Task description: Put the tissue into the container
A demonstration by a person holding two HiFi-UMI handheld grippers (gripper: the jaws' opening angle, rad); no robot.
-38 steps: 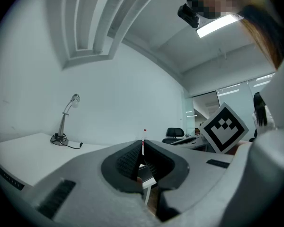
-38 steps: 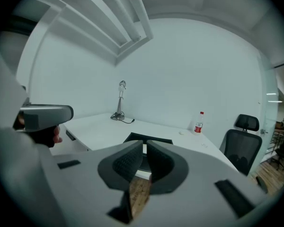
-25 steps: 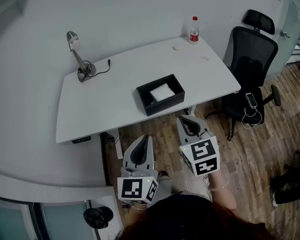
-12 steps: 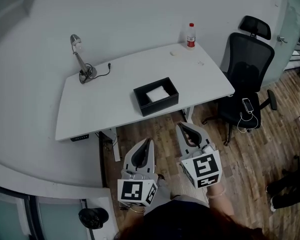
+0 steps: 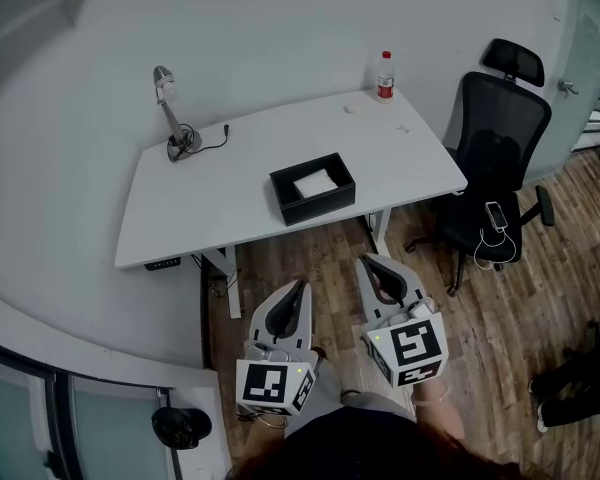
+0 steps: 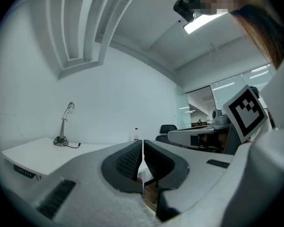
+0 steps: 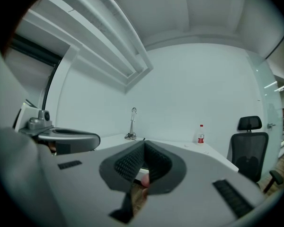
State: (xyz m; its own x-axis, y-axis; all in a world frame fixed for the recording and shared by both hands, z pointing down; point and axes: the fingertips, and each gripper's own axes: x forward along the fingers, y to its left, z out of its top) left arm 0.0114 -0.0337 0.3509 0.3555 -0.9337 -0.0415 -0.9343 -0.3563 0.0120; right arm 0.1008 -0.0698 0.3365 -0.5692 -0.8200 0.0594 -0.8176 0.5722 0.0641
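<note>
Grey ribbed pads of left gripper (image 6: 143, 144) meet face to face: jaws pressed together, nothing btwn them. Right gripper (image 7: 144, 144): same cond., jaws fully together, no item pinched.

Ref. landmark: black container (image 5: 317, 206).
- Head view: both grippers are held over wood floor (image 5: 280, 260) on near side of container, tips pointing toward it, well apart from it.
- Left gripper is near-left of container. Right gripper is near-right of it, tips slightly closer to it.
- Tissue (image 5: 316, 182): white, folded, lying flat inside container on its bottom.
- Container sits on white desk (image 5: 210, 200), close to desk's near edge.
- Lamp (image 5: 172, 123) is far-left of container, w/ cable (image 5: 212, 140) beside its base.
- Bottle (image 5: 385, 74) w/ red label is far-right of container, at desk's back edge.
- Black office chair (image 5: 500, 138) is right of container, off the desk, w/ phone (image 5: 496, 214) on its seat.

Changes vs. 1 s earlier:
- Both grippers now lie farther from container. Right gripper tips were then just short of desk edge below it; bare floor now shows btwn.
- Jaws of both unchanged, together.
- Tissue unchanged, inside container.
- Container pos. on desk unchanged.
</note>
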